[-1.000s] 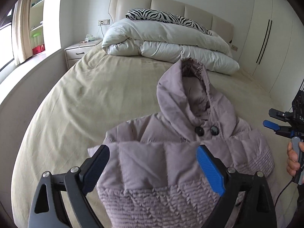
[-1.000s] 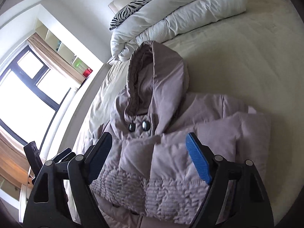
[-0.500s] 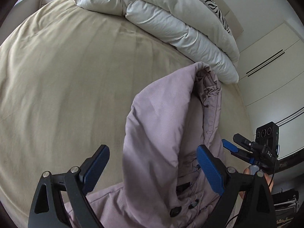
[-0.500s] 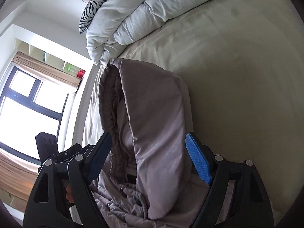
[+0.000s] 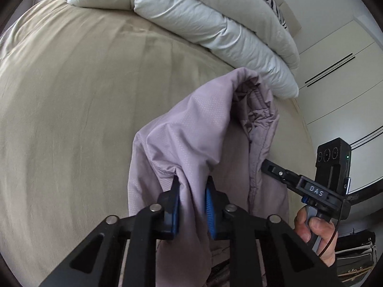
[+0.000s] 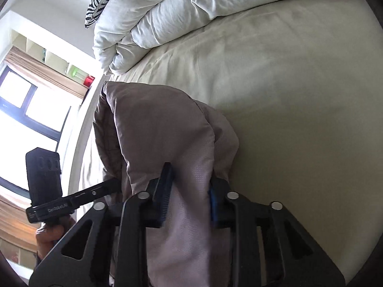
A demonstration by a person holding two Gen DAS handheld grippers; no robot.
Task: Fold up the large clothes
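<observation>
Left wrist view: the left gripper [image 5: 190, 192] has just been closing its jaws and now pinches a fold of the mauve hooded jacket [image 5: 191, 129], whose hood lies on the beige bed [image 5: 71, 95], reaching toward the folded white duvet [image 5: 203, 16] at the head edge. Right wrist view: the right gripper [image 6: 189, 192] has likewise just clamped down, a ridge of the jacket's hood pressed between its blue pads [image 6: 165, 201]. A hand [image 5: 316, 234] holds that gripper's handle.

Jacket hood [image 5: 191, 129] on bed [image 5: 71, 95], folded duvet [image 5: 203, 16] behind it, wardrobe [image 5: 340, 71] right.
</observation>
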